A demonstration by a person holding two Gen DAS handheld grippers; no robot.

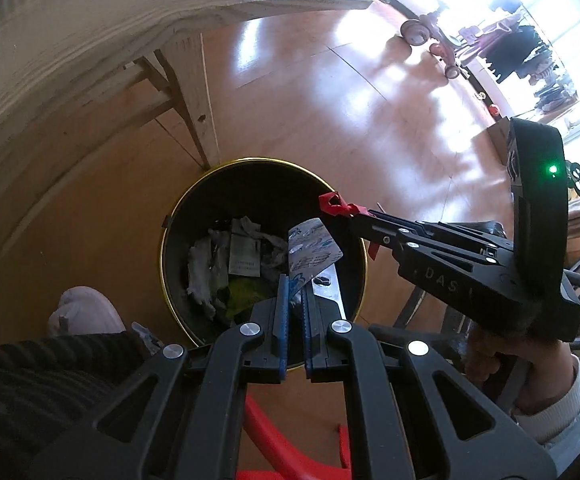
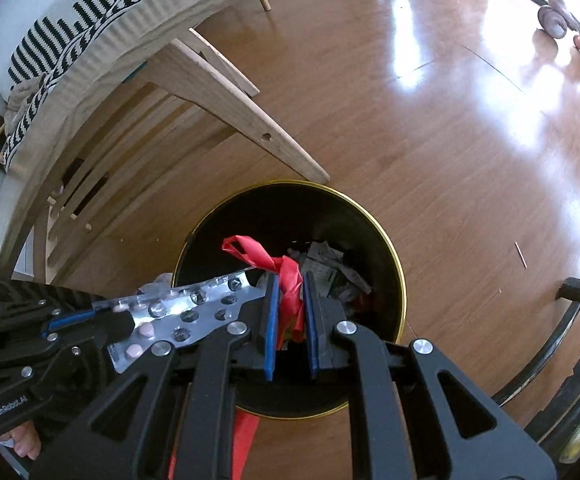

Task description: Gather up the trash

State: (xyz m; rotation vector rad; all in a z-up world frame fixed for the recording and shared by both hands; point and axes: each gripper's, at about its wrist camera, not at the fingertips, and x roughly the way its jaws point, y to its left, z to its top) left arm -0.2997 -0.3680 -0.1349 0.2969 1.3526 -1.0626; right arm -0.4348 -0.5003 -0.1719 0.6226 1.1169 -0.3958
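At lower centre of both views, the left gripper (image 1: 295, 300) has its jaws clamped on a silver foil pill blister sheet (image 1: 312, 250), and the right gripper (image 2: 290, 312) grips a crumpled red plastic strip (image 2: 286, 276); both are above the black gold-rimmed round bin (image 1: 246, 184).

Two fisheye wrist views, each mounted just behind own fingers, looking steeply down along them. Left wrist view: close above black bin (image 1: 264, 240), left gripper (image 1: 296, 300) filling bottom centre, right gripper (image 1: 336, 204) entering from right edge, table leg (image 1: 192, 96) upper left, sunlit floor (image 1: 330, 92) beyond. Right wrist view: same steep downward aim, equally near bin (image 2: 290, 292), own fingers bottom centre, left gripper (image 2: 90, 320) entering from left edge, wooden table frame (image 2: 226, 96) upper left. Shared: bin opening and contents, table leg, floor, toy vehicle (image 2: 570, 36) far top right, plus each other's gripper.
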